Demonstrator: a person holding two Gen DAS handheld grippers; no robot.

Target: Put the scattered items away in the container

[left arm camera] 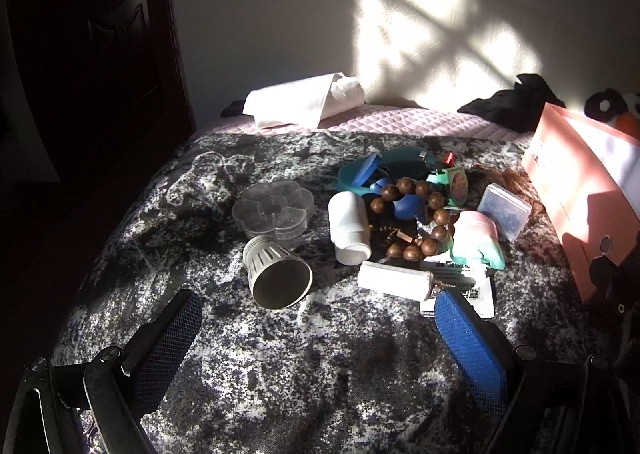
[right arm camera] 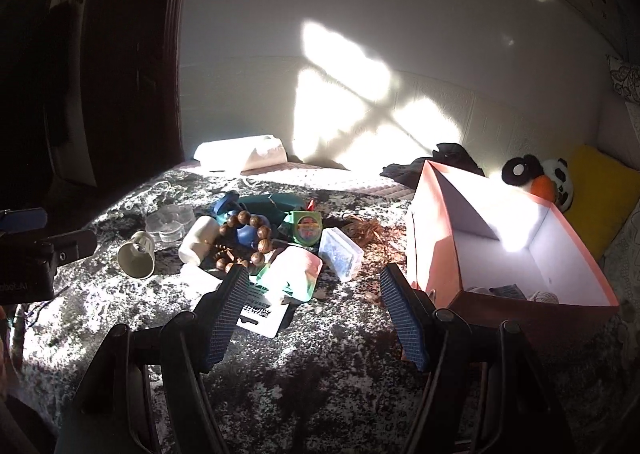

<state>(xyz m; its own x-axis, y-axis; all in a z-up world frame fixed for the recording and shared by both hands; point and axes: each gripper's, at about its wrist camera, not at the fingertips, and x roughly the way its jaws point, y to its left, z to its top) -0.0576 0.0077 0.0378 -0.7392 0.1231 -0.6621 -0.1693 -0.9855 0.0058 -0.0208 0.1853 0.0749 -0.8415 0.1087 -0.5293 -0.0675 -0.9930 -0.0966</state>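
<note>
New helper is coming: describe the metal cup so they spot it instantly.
Start at the pink box, then cross the pile of small items to its far edge. The metal cup lies tipped on its side beside a clear flower-shaped case, the only grey slotted cup with its open mouth showing.

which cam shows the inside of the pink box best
The right wrist view. It looks down into the open pink box, showing its white inner walls, sunlit floor and a few items already at the near end. The left wrist view catches only the box's outer pink side at the right edge; its inside is hidden.
</note>
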